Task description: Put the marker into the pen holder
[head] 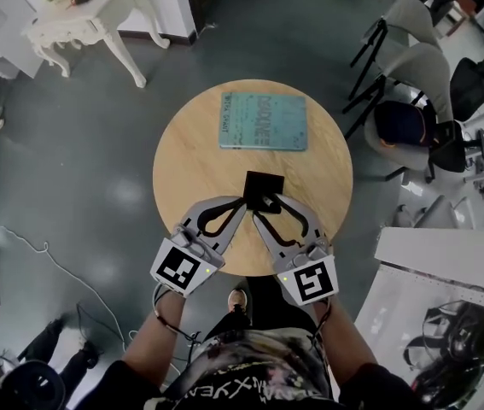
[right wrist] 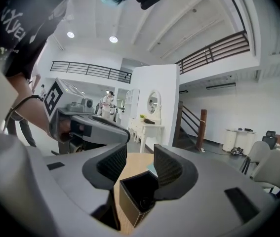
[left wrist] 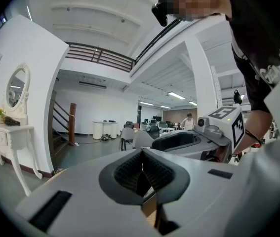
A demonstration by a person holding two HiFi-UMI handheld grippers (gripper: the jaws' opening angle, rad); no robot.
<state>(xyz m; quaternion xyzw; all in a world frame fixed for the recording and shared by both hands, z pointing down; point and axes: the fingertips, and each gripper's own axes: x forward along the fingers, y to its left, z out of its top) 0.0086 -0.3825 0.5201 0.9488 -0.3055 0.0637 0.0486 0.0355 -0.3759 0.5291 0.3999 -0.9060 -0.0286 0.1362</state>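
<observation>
The black square pen holder [head: 263, 184] stands on the round wooden table [head: 190, 169], near its front edge. In the right gripper view the pen holder [right wrist: 126, 205] sits just below my jaws, and a dark round end, probably the marker [right wrist: 144, 202], lies inside it. My right gripper [right wrist: 139, 164] is open, its pads apart above the holder with nothing between them. In the head view the right gripper [head: 265, 207] and left gripper [head: 243, 202] both reach the holder's near side. My left gripper [left wrist: 142, 169] is shut and holds nothing.
A teal book [head: 263, 120] lies on the far half of the table. Grey chairs [head: 412, 58] stand to the right, a white dresser table [head: 88, 15] at the far left. A cable [head: 45, 250] trails over the floor on the left.
</observation>
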